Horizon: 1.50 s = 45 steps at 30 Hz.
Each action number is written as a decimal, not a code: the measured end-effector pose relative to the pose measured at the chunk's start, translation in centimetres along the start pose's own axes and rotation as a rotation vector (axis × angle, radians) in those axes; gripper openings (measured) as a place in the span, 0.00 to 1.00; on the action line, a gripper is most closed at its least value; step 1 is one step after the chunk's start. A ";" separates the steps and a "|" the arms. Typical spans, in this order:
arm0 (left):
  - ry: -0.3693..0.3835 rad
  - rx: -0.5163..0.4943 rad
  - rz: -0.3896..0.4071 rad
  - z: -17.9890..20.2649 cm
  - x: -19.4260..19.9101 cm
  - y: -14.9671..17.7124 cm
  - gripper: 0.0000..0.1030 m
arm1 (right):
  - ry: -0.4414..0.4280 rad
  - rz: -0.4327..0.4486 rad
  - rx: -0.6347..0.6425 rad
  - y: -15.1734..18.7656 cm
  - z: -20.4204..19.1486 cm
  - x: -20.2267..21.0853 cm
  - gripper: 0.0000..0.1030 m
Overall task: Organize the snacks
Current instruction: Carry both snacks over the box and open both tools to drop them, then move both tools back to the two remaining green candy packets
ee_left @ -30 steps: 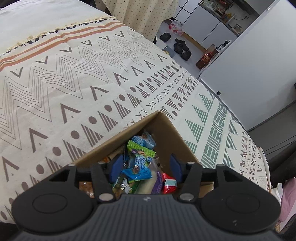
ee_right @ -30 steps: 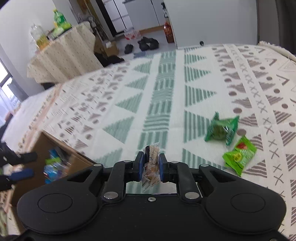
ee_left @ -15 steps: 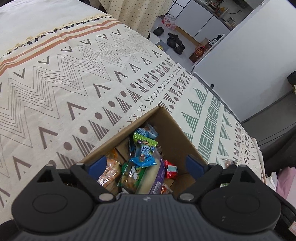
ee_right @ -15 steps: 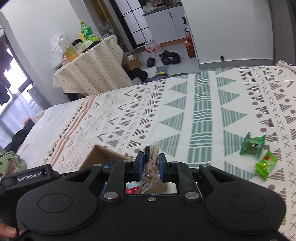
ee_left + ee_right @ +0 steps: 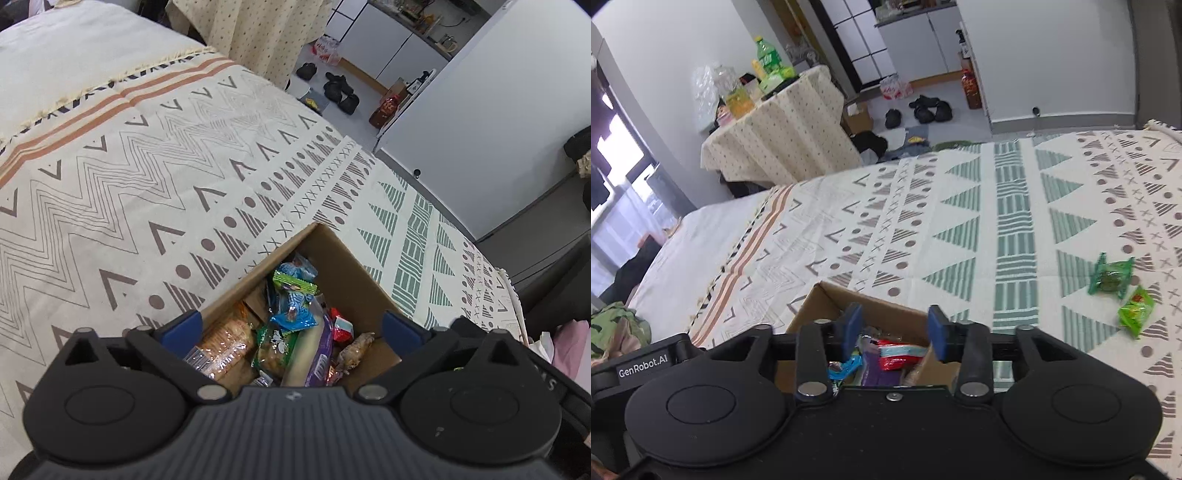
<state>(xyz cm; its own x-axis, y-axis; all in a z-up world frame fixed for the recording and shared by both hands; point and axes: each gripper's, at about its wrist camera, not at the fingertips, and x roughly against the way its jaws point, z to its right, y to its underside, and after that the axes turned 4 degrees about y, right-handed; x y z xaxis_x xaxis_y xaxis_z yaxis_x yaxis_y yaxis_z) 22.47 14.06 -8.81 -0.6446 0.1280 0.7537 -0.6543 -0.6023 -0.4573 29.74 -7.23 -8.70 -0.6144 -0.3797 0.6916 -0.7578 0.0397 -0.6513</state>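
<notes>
A brown cardboard box [image 5: 347, 269] sits on the patterned bedspread and holds several wrapped snacks, among them a blue packet [image 5: 293, 312] and a brown snack in clear wrap [image 5: 354, 352]. My left gripper [image 5: 291, 326] is open and empty above the box. My right gripper [image 5: 895, 328] is open and empty above the same box [image 5: 827, 301]. Two green snack packets [image 5: 1110, 277] [image 5: 1136, 310] lie on the bedspread to the right.
The bedspread [image 5: 147, 177] covers the whole bed. A cloth-covered side table [image 5: 783, 129] with bottles stands beyond the bed. Shoes [image 5: 929, 110] lie on the floor by white cabinets. The left gripper's body [image 5: 642, 363] shows at the lower left.
My right gripper has opened and let go of the clear-wrapped brown snack, which now lies in the box. My left gripper opened wide half a second ago and stays so.
</notes>
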 end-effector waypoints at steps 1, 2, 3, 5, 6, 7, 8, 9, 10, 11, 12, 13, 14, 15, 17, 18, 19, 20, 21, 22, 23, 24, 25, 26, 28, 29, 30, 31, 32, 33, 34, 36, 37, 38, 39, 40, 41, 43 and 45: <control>0.000 -0.003 0.003 0.2 0.1 0.1 1.00 | 0.010 0.005 0.003 0.0 0.2 0.4 0.43; -0.001 -0.012 0.008 0.5 0.2 0.4 1.00 | 0.018 0.008 0.003 0.1 0.6 0.9 0.46; -0.002 -0.024 0.012 0.9 0.3 0.6 1.00 | 0.022 0.010 -0.001 0.1 1.0 1.2 0.48; -0.003 -0.043 0.023 1.6 0.5 1.0 1.00 | 0.033 0.014 -0.006 0.2 2.0 2.0 0.57; -0.004 -0.049 0.031 1.9 0.6 1.1 1.00 | 0.041 0.020 -0.002 0.2 2.4 2.4 0.59; -0.007 -0.055 0.039 2.3 0.7 1.3 1.00 | 0.045 0.024 0.004 0.3 2.8 2.6 0.60; -0.010 -0.063 0.048 2.7 0.8 1.5 1.00 | 0.046 0.027 0.004 0.3 3.2 2.9 0.61; -0.013 -0.070 0.055 3.0 0.8 1.7 1.00 | 0.046 0.027 -0.001 0.3 3.7 3.0 0.61; -0.017 -0.074 0.060 3.4 0.9 1.9 1.00 | 0.044 0.026 -0.008 0.4 4.1 3.1 0.62; -0.023 -0.077 0.066 3.8 0.9 2.0 1.00 | 0.041 0.027 -0.013 0.4 4.6 3.3 0.65; -0.031 -0.082 0.072 4.1 0.9 2.2 1.00 | 0.038 0.029 -0.016 0.4 5.0 3.4 0.67; -0.038 -0.089 0.080 4.6 0.9 2.3 1.00 | 0.037 0.030 -0.019 0.3 5.4 3.5 0.70; -0.044 -0.097 0.085 5.1 0.9 2.5 1.00 | 0.034 0.035 -0.022 0.3 5.8 3.7 0.74; -0.048 -0.107 0.087 5.6 0.8 2.8 1.00 | 0.028 0.042 -0.028 0.3 6.3 4.0 0.76; -0.052 -0.129 0.086 6.7 0.7 3.4 1.00 | 0.017 0.055 -0.048 0.1 7.3 4.5 0.84; -0.048 -0.141 0.083 7.2 0.6 3.7 1.00 | 0.014 0.059 -0.055 0.1 7.7 4.8 0.86; -0.042 -0.150 0.079 7.8 0.5 4.0 1.00 | 0.009 0.064 -0.059 0.1 8.2 5.1 0.90; -0.034 -0.159 0.074 8.3 0.4 4.4 1.00 | 0.005 0.070 -0.060 0.0 8.7 5.4 0.94; -0.027 -0.166 0.071 8.9 0.3 4.6 1.00 | 0.000 0.079 -0.061 0.0 9.1 5.7 0.96; -0.021 -0.172 0.069 9.5 0.2 5.0 1.00 | -0.003 0.089 -0.063 0.0 9.6 5.9 0.99; -0.016 -0.179 0.067 10.0 0.0 5.3 1.00 | -0.006 0.100 -0.068 0.1 10.2 6.2 1.00; -0.011 -0.187 0.063 10.6 -0.1 5.6 1.00 | -0.008 0.106 -0.076 0.1 10.8 6.3 1.00; -0.006 -0.196 0.057 11.2 -0.2 5.9 1.00 | -0.002 0.104 -0.090 0.1 11.5 6.3 1.00; -0.002 -0.205 0.052 11.7 -0.4 6.2 1.00 | 0.007 0.100 -0.107 0.1 12.2 6.4 1.00; -0.002 -0.225 0.047 12.8 -0.7 6.7 1.00 | 0.009 0.096 -0.135 0.2 13.4 6.5 1.00; -0.002 -0.234 0.046 13.3 -0.9 7.0 1.00 | 0.008 0.095 -0.140 0.1 13.8 6.7 1.00; 0.001 -0.243 0.044 13.7 -1.1 7.2 1.00 | 0.012 0.098 -0.140 0.2 14.1 6.9 1.00; 0.004 -0.252 0.041 14.2 -1.2 7.4 1.00 | 0.017 0.105 -0.140 0.2 14.4 7.2 1.00; 0.007 -0.260 0.041 14.7 -1.4 7.7 1.00 | 0.018 0.112 -0.139 0.2 14.7 7.4 1.00; 0.010 -0.268 0.040 15.2 -1.6 7.9 1.00 | 0.015 0.117 -0.139 0.2 15.0 7.6 1.00; 0.012 -0.275 0.038 15.6 -1.8 8.2 1.00 | 0.013 0.119 -0.140 0.3 15.4 7.8 1.00; 0.008 -0.274 0.029 16.4 -2.3 8.6 1.00 | 0.014 0.127 -0.148 0.4 16.1 8.1 1.00; 0.000 -0.267 0.018 16.6 -2.6 8.8 1.00 | 0.018 0.128 -0.153 0.4 16.6 8.1 1.00; -0.003 -0.262 0.003 16.9 -3.0 9.0 1.00 | 0.022 0.129 -0.157 0.5 17.0 8.2 1.00; 0.007 -0.260 -0.009 17.1 -3.4 9.2 1.00 | 0.025 0.130 -0.160 0.5 17.4 8.2 1.00; 0.013 -0.260 -0.017 17.3 -3.8 9.4 1.00 | 0.031 0.130 -0.162 0.5 17.8 8.2 1.00; 0.011 -0.260 -0.021 17.6 -4.2 9.6 1.00 | 0.044 0.130 -0.164 0.5 18.3 8.2 1.00; 0.005 -0.252 -0.025 17.9 -4.9 10.0 1.00 | 0.061 0.128 -0.173 0.6 19.3 8.0 1.00; 0.000 -0.241 -0.037 18.2 -5.8 10.3 1.00 | 0.072 0.120 -0.193 0.7 20.4 7.7 1.00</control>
<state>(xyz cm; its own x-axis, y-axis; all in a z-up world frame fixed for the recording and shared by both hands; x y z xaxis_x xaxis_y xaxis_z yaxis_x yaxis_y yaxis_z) 26.63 -7.24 -9.28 -0.6184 0.1470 0.7720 -0.7531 -0.3916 -0.5287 28.97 -28.94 -10.24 -0.7111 -0.2952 0.6381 -0.7024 0.2591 -0.6629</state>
